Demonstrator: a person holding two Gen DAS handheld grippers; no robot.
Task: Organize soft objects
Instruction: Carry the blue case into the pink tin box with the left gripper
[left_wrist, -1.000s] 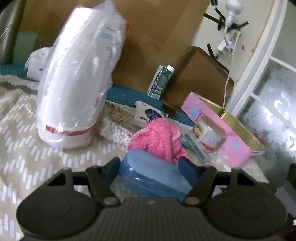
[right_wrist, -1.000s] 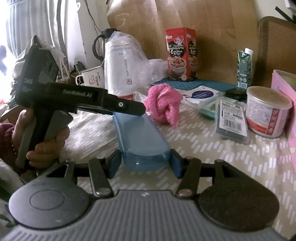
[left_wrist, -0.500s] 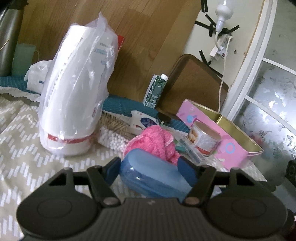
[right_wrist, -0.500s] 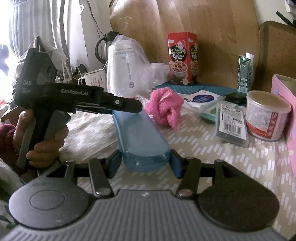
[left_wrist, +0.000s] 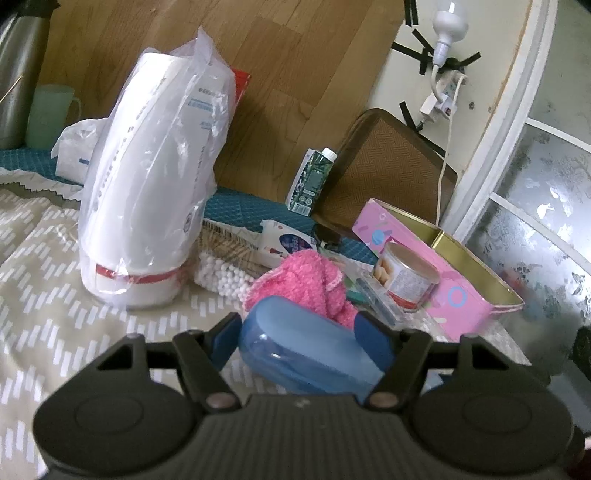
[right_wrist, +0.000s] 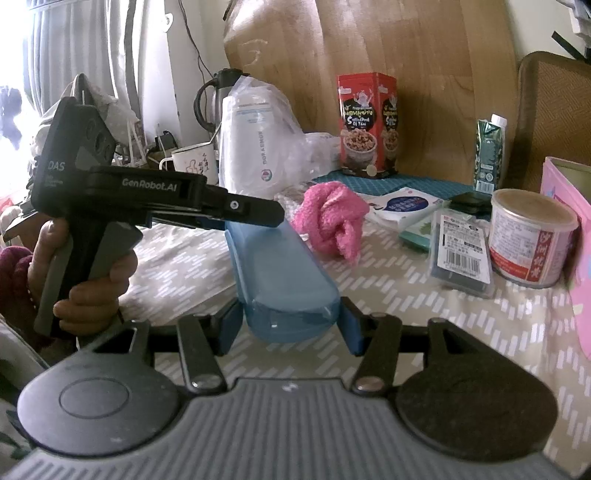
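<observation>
Just before the pink fluffy cloth (right_wrist: 332, 218), you grip the blue case (right_wrist: 284, 280) at both ends: right gripper (right_wrist: 290, 325) near end, left gripper (left_wrist: 304, 339) far end.

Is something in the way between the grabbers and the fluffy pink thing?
Yes. Both the left gripper and right gripper are clamped on the blue case, and its long body lies between them and the pink towel beyond.
</observation>
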